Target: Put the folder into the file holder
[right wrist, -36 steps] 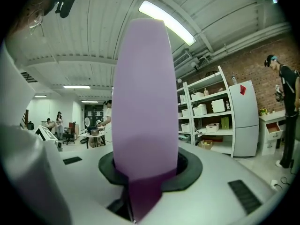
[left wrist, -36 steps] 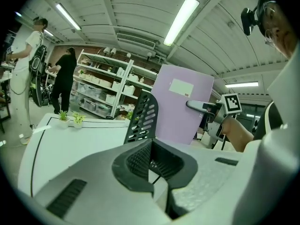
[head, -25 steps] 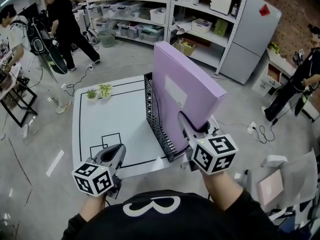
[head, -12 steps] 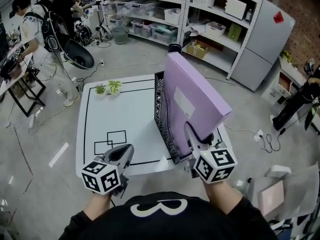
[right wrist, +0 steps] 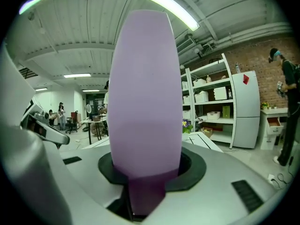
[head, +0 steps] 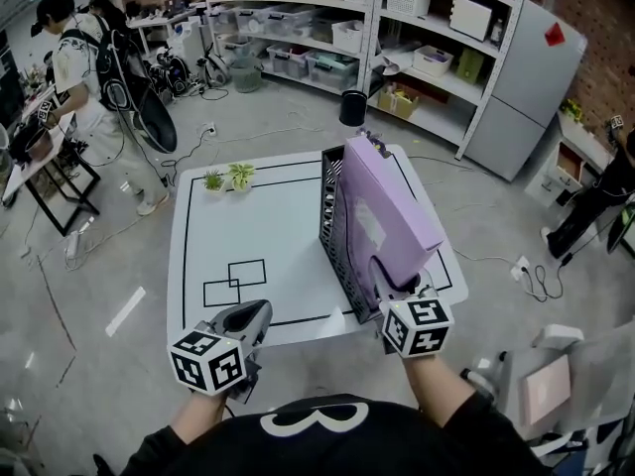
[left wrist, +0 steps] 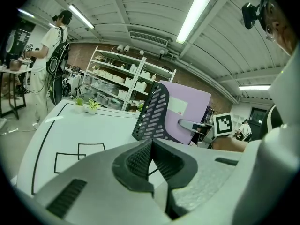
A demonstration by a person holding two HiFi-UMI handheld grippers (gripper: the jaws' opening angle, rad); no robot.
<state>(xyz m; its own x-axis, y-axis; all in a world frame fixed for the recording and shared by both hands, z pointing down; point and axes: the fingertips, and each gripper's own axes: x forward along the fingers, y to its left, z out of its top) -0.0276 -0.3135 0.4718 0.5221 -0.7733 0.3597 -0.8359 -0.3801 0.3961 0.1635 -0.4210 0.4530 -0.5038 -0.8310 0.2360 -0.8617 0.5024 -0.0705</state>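
Note:
A thick purple folder stands on edge in the black mesh file holder on the white table, leaning to the right. My right gripper is shut on its near end; in the right gripper view the folder's spine fills the space between the jaws. My left gripper hovers shut and empty at the table's front edge, left of the holder. From the left gripper view I see the holder with the folder behind its mesh wall.
Two small potted plants sit at the table's far left corner, and black outlined rectangles mark its near left. Shelving, a grey fridge and a black bin stand beyond. People are at the far left.
The folder has come down from a raised, upright position into the file holder, carried by my right gripper. My left gripper has stayed near the table's front edge.

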